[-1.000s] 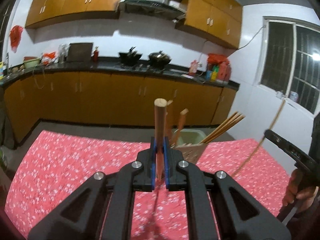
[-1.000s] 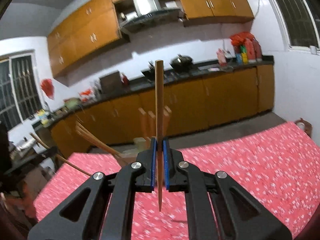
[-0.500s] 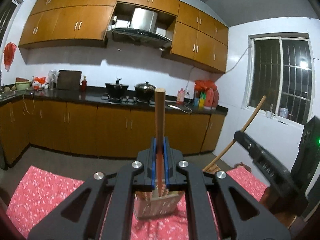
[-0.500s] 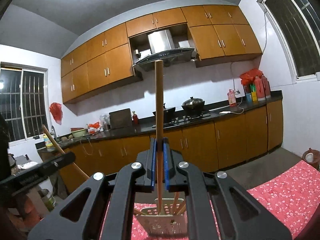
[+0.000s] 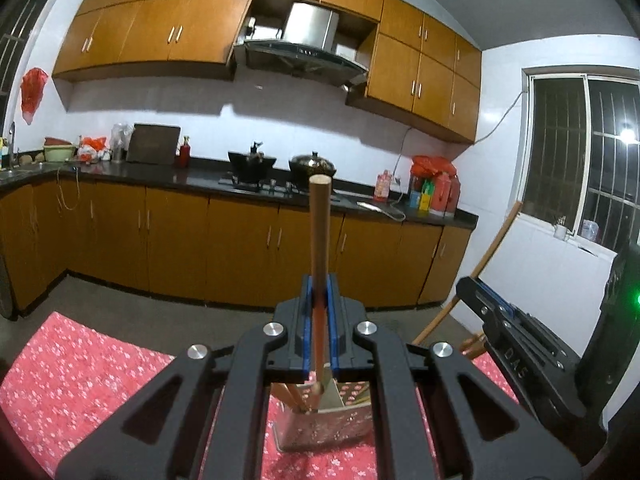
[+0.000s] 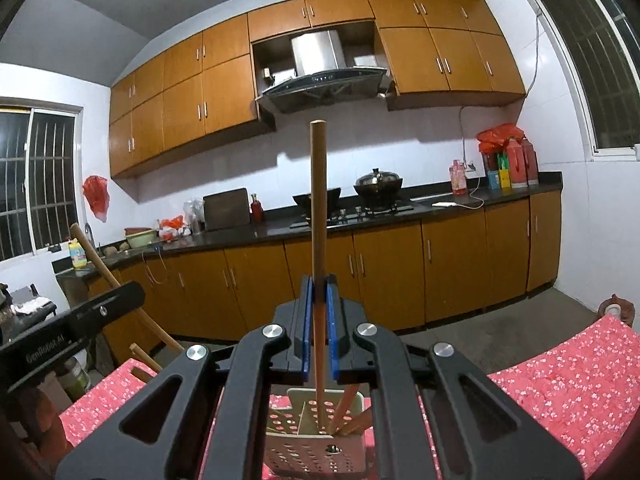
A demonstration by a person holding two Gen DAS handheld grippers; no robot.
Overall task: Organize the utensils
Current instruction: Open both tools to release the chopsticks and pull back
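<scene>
Two hand-held grippers, each clamped on one upright wooden chopstick above a perforated utensil holder. The left gripper (image 5: 319, 312) has its blue pads pressed against the left chopstick (image 5: 319, 240); the stick's lower end reaches down to the holder's open top. The right gripper (image 6: 319, 312) likewise grips the right chopstick (image 6: 318, 220), whose lower end reaches down inside the utensil holder (image 6: 316, 446).

The holder, a single pale box with rows of round holes and an inner divider, stands on the red floral tablecloth (image 6: 560, 380) at the near centre of both views, directly below the jaws. From the right wrist, two further sticks lean inside it, to the right of the divider; from the left wrist, sticks are also seen inside it, their exact number unclear behind the gripper.

Each camera sees the other gripper at the frame edge, with its slanting stick: at the right from the left wrist, at the left from the right wrist.

Far background: one run of wooden base cabinets (image 6: 400, 280) under a dark counter, wall cabinets above, one range hood (image 6: 320, 76), one lidded pot and one wok on the hob. One barred window appears at the left and one at the right from the right wrist.
</scene>
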